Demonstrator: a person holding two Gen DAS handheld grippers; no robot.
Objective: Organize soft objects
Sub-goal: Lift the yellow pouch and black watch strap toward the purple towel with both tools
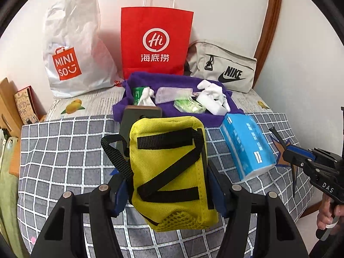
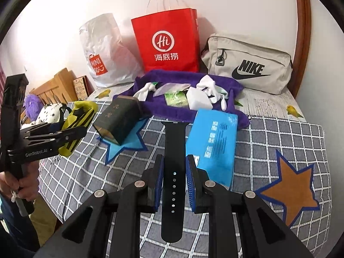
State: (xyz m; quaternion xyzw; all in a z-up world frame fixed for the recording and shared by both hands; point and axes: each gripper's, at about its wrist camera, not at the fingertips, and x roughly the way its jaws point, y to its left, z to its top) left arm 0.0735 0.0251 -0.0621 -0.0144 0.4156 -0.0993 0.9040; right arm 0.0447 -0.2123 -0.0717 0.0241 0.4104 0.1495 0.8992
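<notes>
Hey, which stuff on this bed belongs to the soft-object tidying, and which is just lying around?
In the job:
yellow mesh pouch, in left gripper
black rubber watch strap, in right gripper
purple towel
white socks

Lying about:
red paper bag
grey Nike pouch
dark box

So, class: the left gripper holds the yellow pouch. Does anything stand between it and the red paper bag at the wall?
Yes. Beyond the yellow pouch in the left gripper lie a dark box and the purple towel with its clutter, right before the red paper bag.
</notes>
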